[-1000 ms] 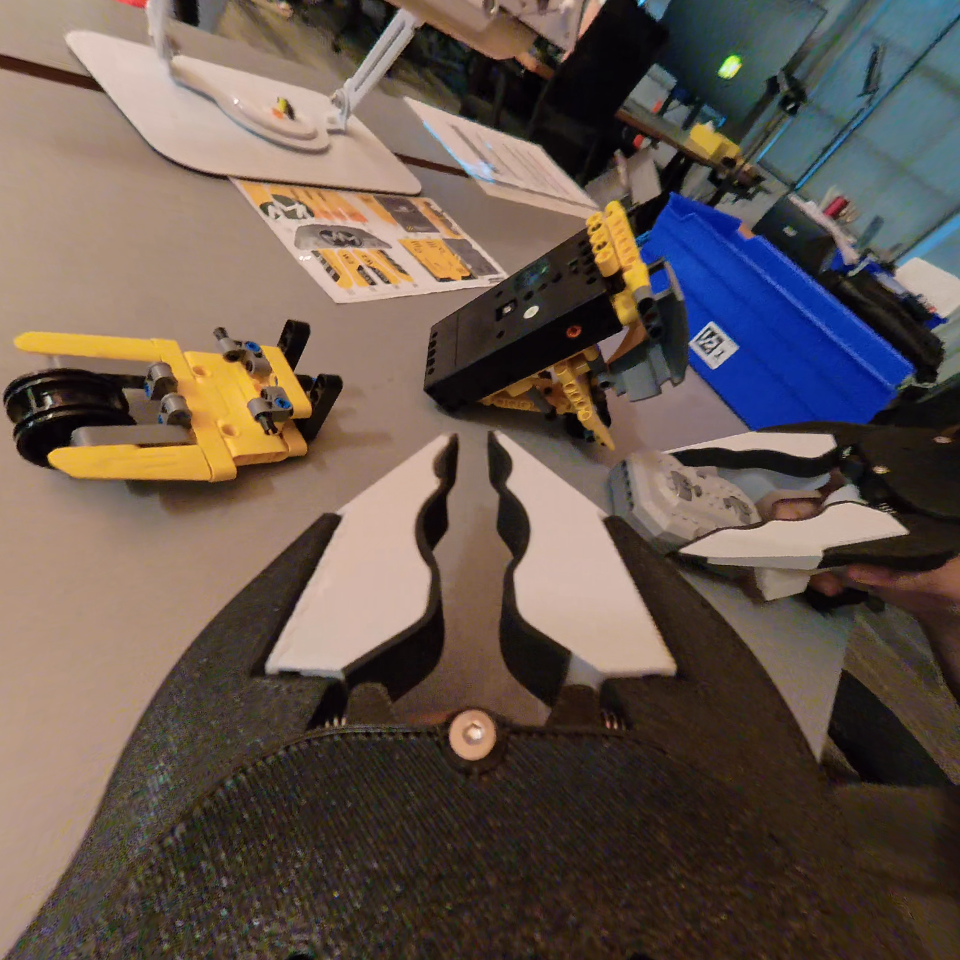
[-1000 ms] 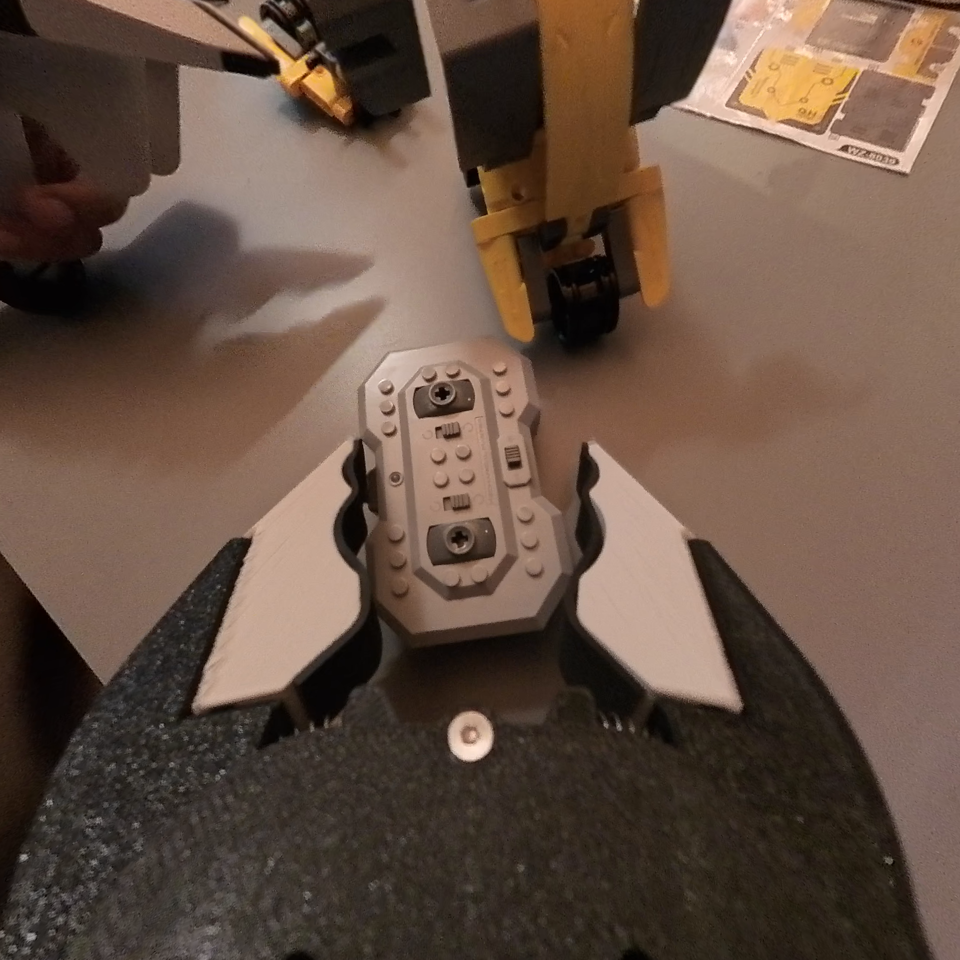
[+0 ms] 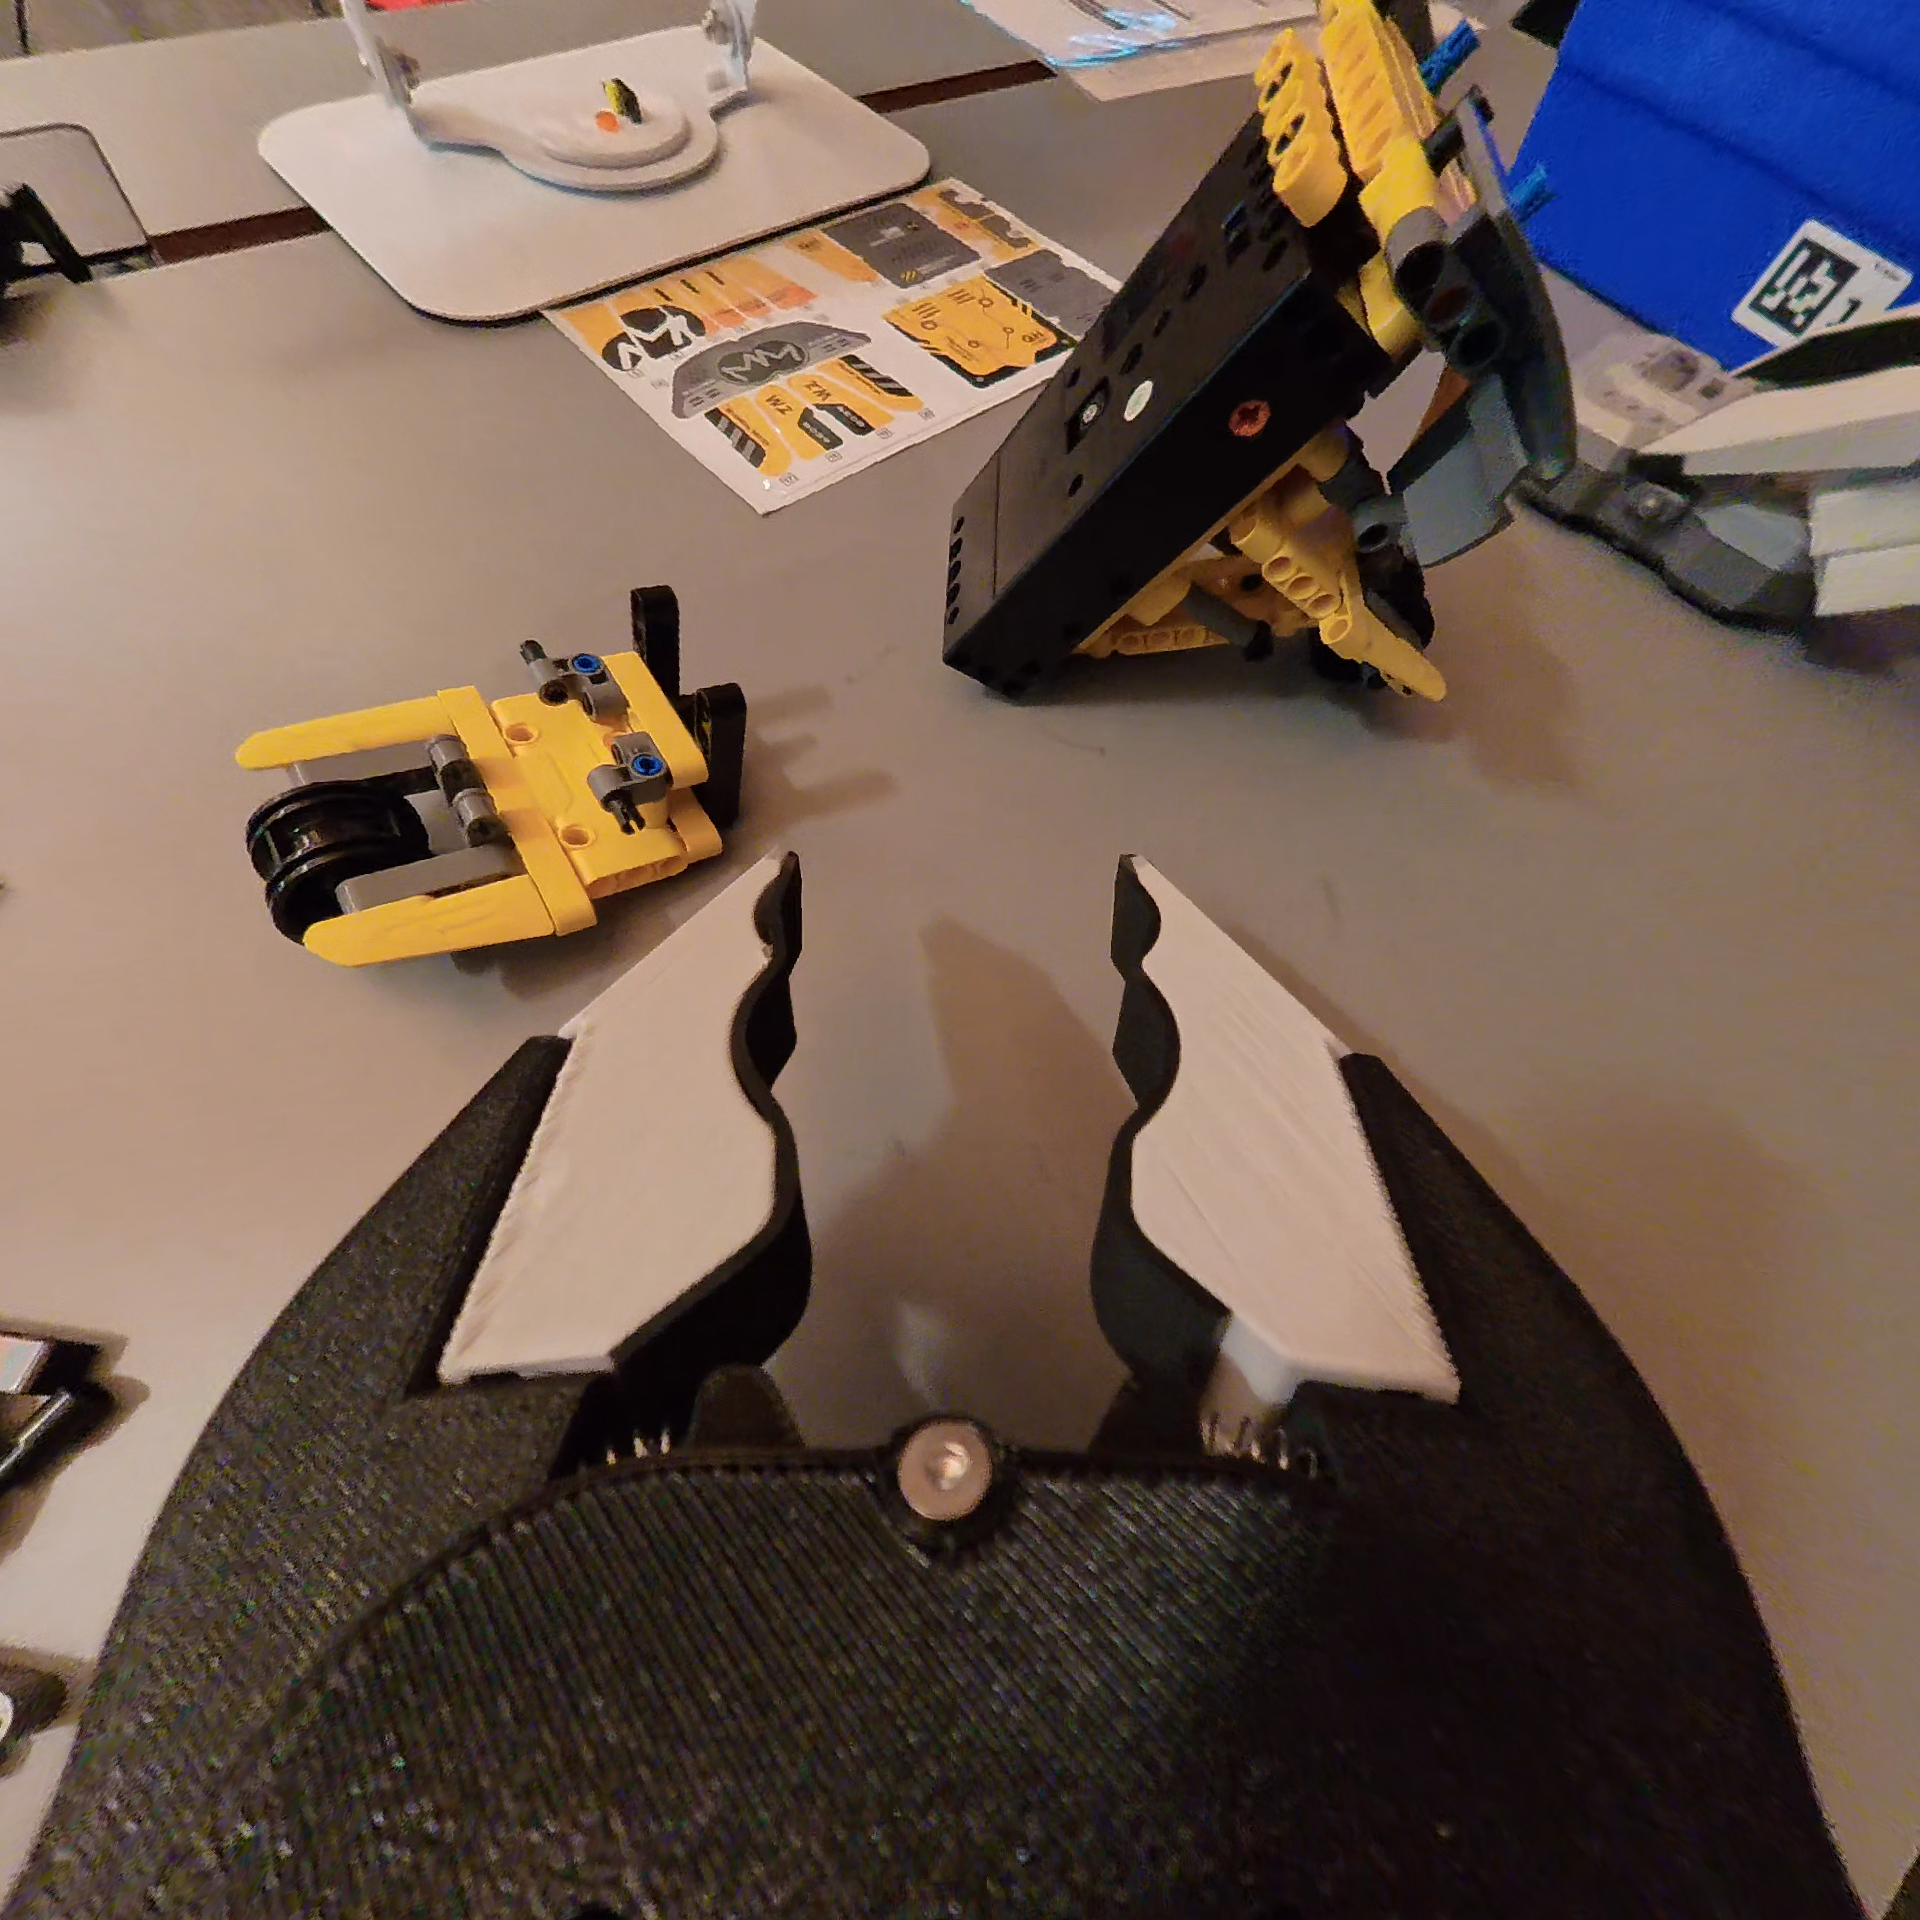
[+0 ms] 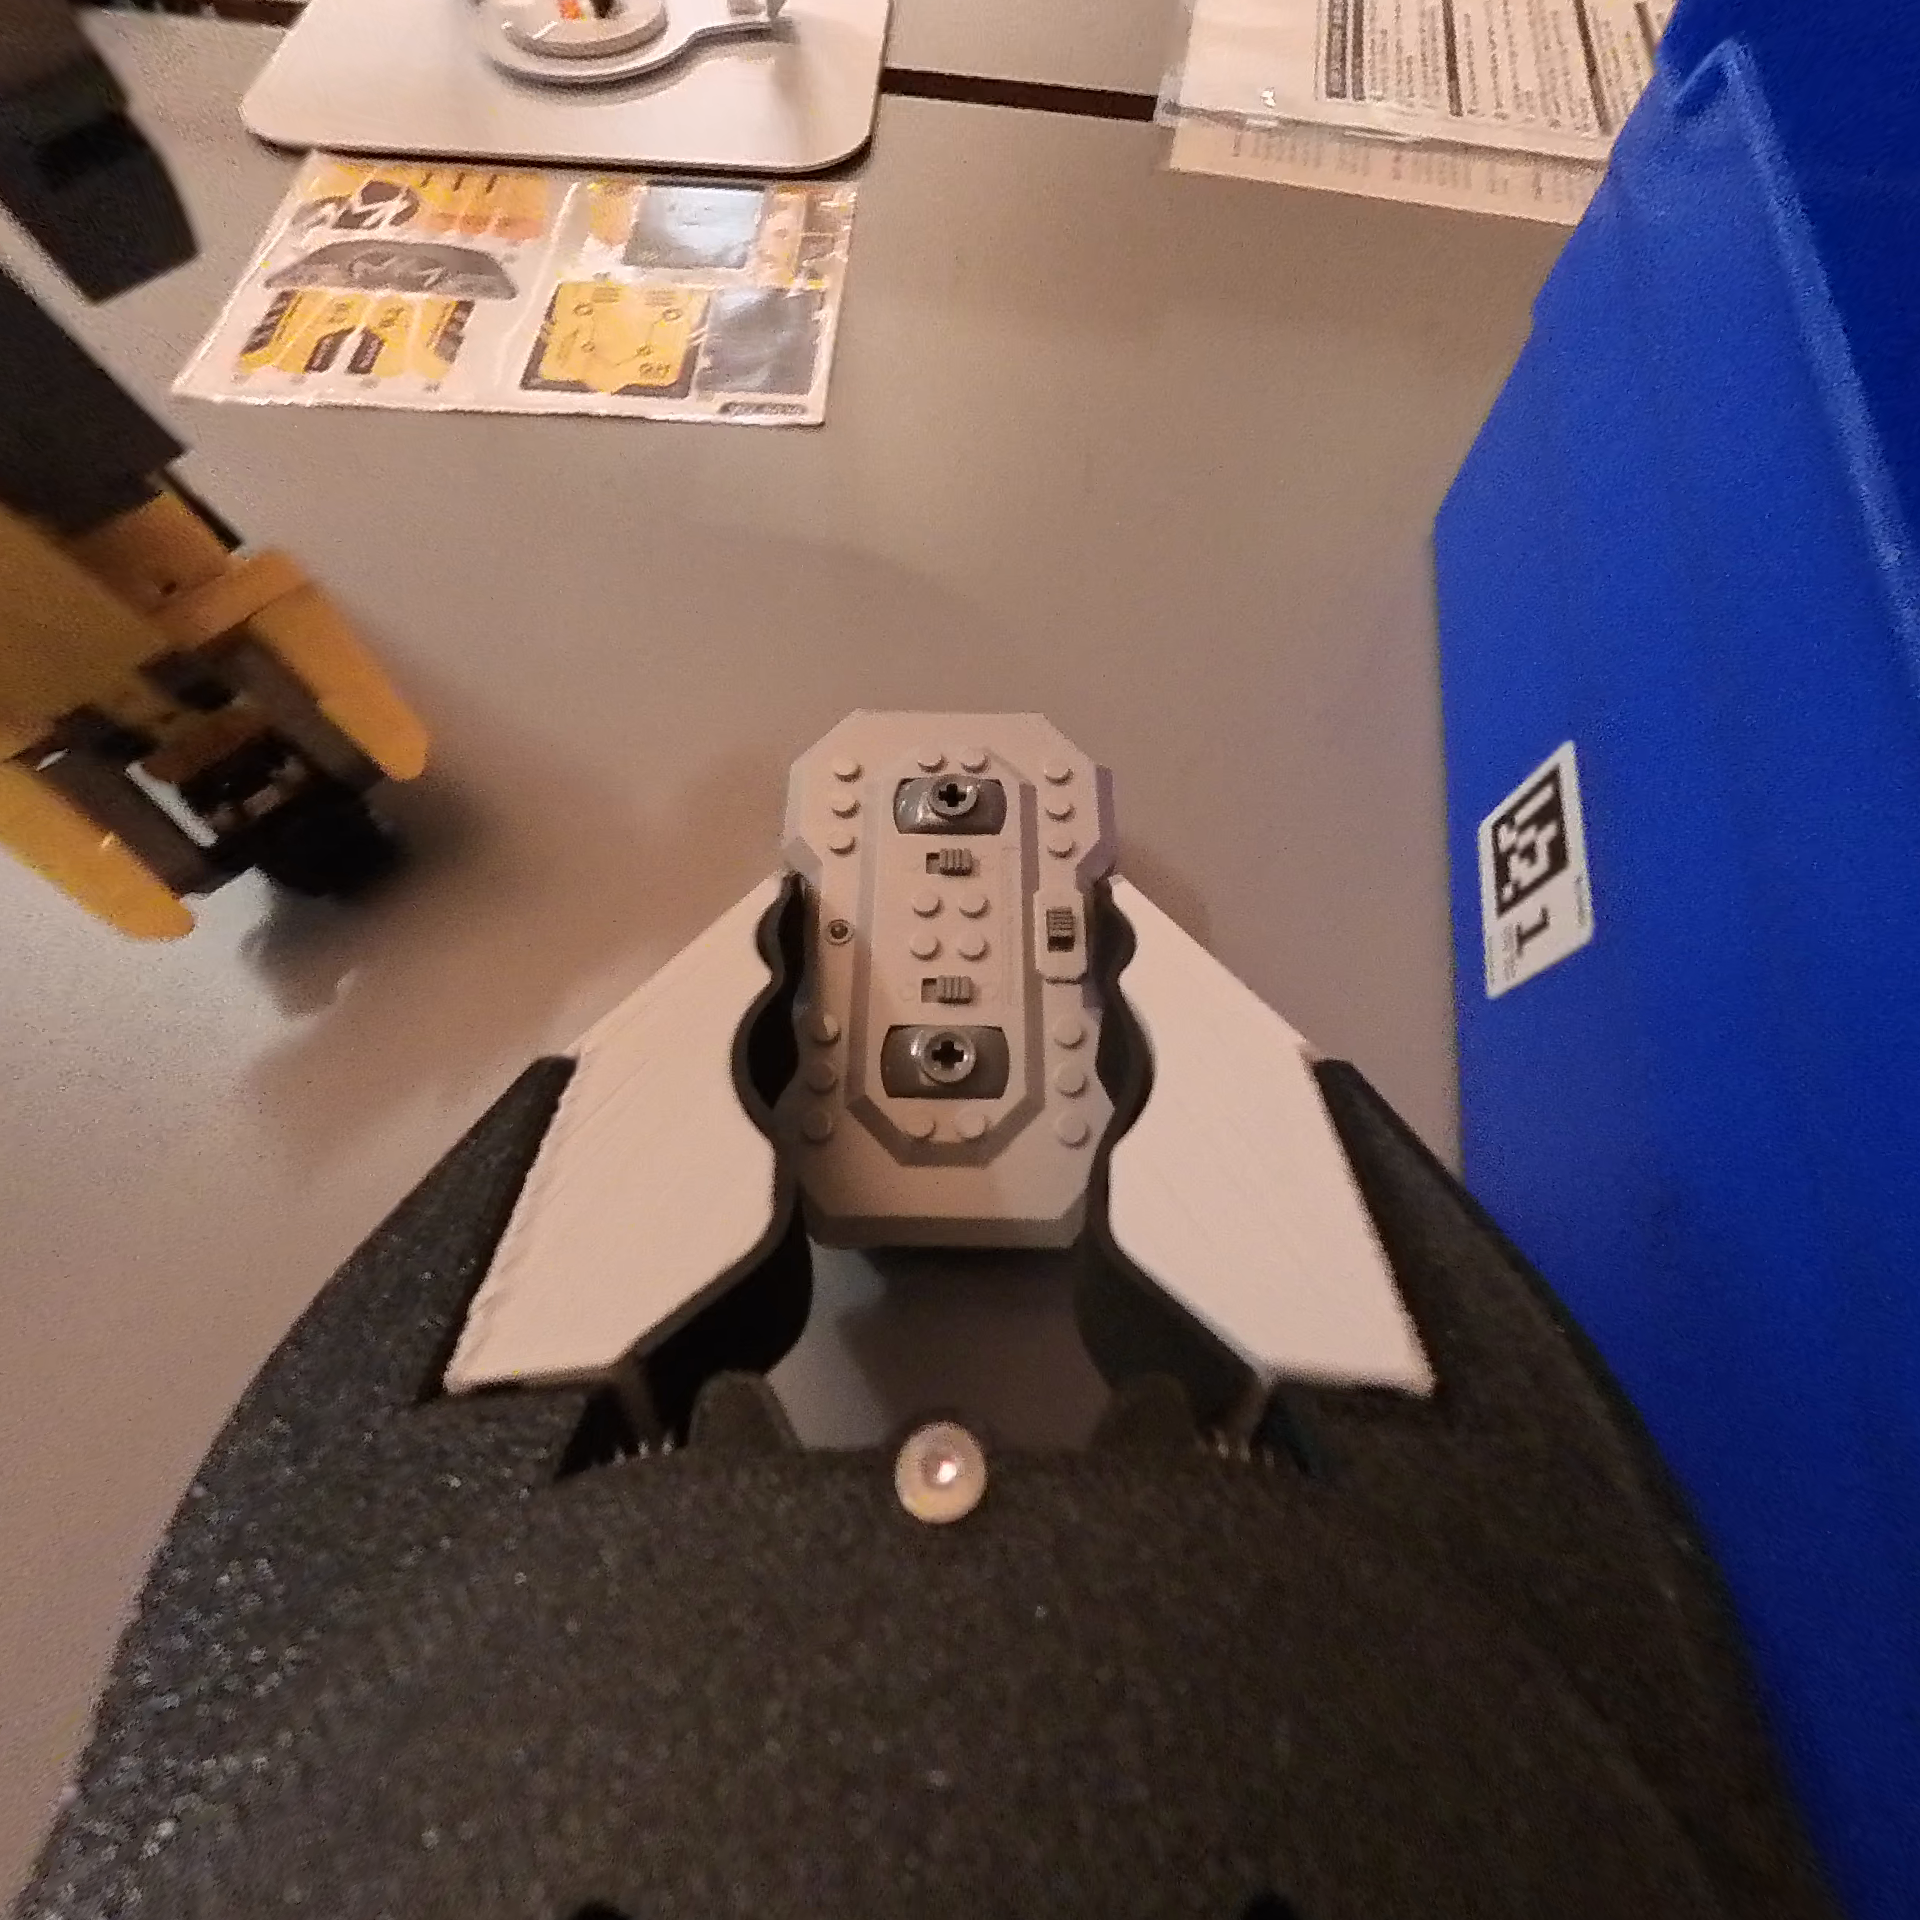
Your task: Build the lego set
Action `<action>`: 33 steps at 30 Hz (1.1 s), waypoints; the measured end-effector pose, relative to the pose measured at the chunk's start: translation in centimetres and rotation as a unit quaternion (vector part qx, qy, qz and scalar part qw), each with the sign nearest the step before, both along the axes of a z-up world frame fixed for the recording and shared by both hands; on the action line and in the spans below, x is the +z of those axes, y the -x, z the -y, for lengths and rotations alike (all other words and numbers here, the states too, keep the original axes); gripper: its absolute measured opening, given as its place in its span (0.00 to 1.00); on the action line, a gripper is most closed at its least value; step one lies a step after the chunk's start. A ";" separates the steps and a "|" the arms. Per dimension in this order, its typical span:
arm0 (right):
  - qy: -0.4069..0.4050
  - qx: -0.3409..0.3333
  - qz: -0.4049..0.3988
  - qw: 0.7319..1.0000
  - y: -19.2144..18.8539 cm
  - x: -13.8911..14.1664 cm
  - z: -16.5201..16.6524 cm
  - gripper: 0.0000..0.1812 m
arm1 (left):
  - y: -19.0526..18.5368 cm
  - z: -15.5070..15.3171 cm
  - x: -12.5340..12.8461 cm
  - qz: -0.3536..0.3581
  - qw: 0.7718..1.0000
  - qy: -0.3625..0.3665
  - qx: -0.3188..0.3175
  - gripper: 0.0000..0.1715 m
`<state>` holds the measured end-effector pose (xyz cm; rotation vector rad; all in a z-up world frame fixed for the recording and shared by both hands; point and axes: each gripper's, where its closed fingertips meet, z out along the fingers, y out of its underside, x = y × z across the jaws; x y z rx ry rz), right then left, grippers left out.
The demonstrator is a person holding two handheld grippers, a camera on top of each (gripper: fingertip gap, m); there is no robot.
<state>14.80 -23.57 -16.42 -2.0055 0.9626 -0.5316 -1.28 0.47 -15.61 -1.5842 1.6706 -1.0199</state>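
My left gripper is open and empty above the grey table. A small yellow and black brick assembly with a black wheel lies just to its front left. A larger black and yellow brick model stands tilted ahead to the right. My right gripper is shut on a grey studded brick unit with two cross-axle sockets and holds it just above the table. In the left wrist view the right gripper shows at the far right, behind the tilted model. That model's yellow end shows at the left of the right wrist view.
A blue bin with a square marker label stands close on the right of my right gripper; it also shows in the left wrist view. A sticker sheet and a white stand base lie farther back. Printed papers lie at back right.
My left gripper has opened and swung left toward the small yellow assembly. My right gripper, still holding the grey unit, has moved right, next to the blue bin.
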 end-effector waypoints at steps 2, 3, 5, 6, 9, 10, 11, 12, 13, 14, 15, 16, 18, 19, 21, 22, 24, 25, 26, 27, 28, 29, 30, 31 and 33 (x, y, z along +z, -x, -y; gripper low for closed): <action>0.001 -0.009 0.002 1.000 -1.3 0.0 -0.2 0.31 | 0.1 0.1 0.2 0.004 1.000 0.009 -0.001 0.34; 0.003 -0.014 0.004 1.000 -2.0 0.0 -0.3 0.31 | 0.1 0.2 0.3 0.005 1.000 0.018 -0.002 0.34; 0.000 -0.022 0.006 1.000 -2.9 0.2 -0.5 0.31 | 0.2 0.4 0.5 0.004 0.999 0.037 -0.006 0.34; -0.007 -0.020 0.005 1.000 -2.9 0.3 -0.6 0.34 | 0.2 0.4 0.6 0.005 0.999 0.042 -0.006 0.34; -0.019 0.001 0.015 1.000 -1.9 1.2 -1.3 0.40 | 0.2 -0.7 1.6 0.015 0.999 0.035 0.008 0.34; -0.017 0.010 0.024 0.999 -1.5 1.7 -1.6 0.41 | 0.1 -1.3 2.2 0.020 0.999 0.027 0.012 0.34; -0.016 0.023 0.039 0.999 -1.2 2.5 -2.1 0.43 | -0.1 -2.0 3.0 0.027 0.999 0.017 0.016 0.34; -0.018 0.036 0.060 0.997 -0.9 3.7 -2.7 0.44 | -0.4 -2.8 4.0 0.035 0.999 0.004 0.020 0.34; -0.024 0.045 0.085 0.995 -0.7 5.2 -3.3 0.45 | -0.9 -3.7 5.2 0.046 0.999 -0.010 0.025 0.34; -0.036 0.053 0.112 0.992 -0.5 7.0 -4.0 0.45 | -1.4 -4.5 6.5 0.060 0.998 -0.022 0.030 0.34; -0.053 0.063 0.133 0.988 -0.4 8.8 -4.7 0.43 | -2.0 -5.3 7.9 0.073 0.996 -0.031 0.032 0.33; -0.076 0.077 0.147 0.983 -0.2 10.5 -5.6 0.39 | -2.8 -6.0 9.3 0.088 0.995 -0.041 0.034 0.33; -0.133 0.120 0.150 0.972 0.2 13.3 -7.8 0.35 | -4.6 -7.8 11.4 0.121 0.990 -0.061 0.046 0.31; -0.158 0.144 0.147 0.966 0.3 14.3 -9.0 0.35 | -5.6 -8.5 11.8 0.130 0.988 -0.068 0.047 0.30; -0.181 0.174 0.159 0.955 -0.2 15.2 -10.9 0.35 | -7.3 -9.8 10.4 0.109 0.991 -0.064 0.043 0.31; -0.184 0.182 0.167 0.951 -0.7 15.1 -11.6 0.34 | -7.7 -9.9 9.2 0.093 0.994 -0.045 0.037 0.31; -0.202 0.197 0.168 0.945 -0.9 14.0 -12.7 0.33 | -7.5 -9.2 7.3 0.087 0.996 0.005 0.015 0.31; -0.218 0.207 0.159 0.941 -0.5 13.4 -13.0 0.33 | -7.1 -8.8 6.4 0.086 0.996 0.018 0.002 0.30; -0.230 0.216 0.147 0.937 -0.1 12.8 -13.1 0.32 | -6.7 -8.6 5.8 0.085 0.996 0.018 -0.007 0.29; -0.238 0.225 0.137 0.935 0.4 12.4 -13.0 0.33 | -6.6 -8.4 5.7 0.087 0.996 0.014 -0.012 0.29; -0.243 0.230 0.137 0.933 0.6 12.3 -12.8 0.33 | -6.6 -8.0 5.8 0.091 0.995 0.015 -0.024 0.28; -0.245 0.229 0.142 0.931 0.6 12.3 -12.6 0.33 | -6.6 -7.2 6.1 0.096 0.994 0.020 -0.041 0.28; -0.248 0.227 0.143 0.931 0.4 12.3 -12.4 0.33 | -6.6 -6.4 6.4 0.104 0.993 0.027 -0.056 0.28; -0.253 0.229 0.135 0.930 0.4 12.2 -12.4 0.33 | -6.5 -5.7 6.5 0.109 0.991 0.033 -0.068 0.27; -0.266 0.236 0.106 0.928 0.4 11.8 -12.6 0.33 | -6.4 -4.1 6.2 0.109 0.989 0.041 -0.091 0.26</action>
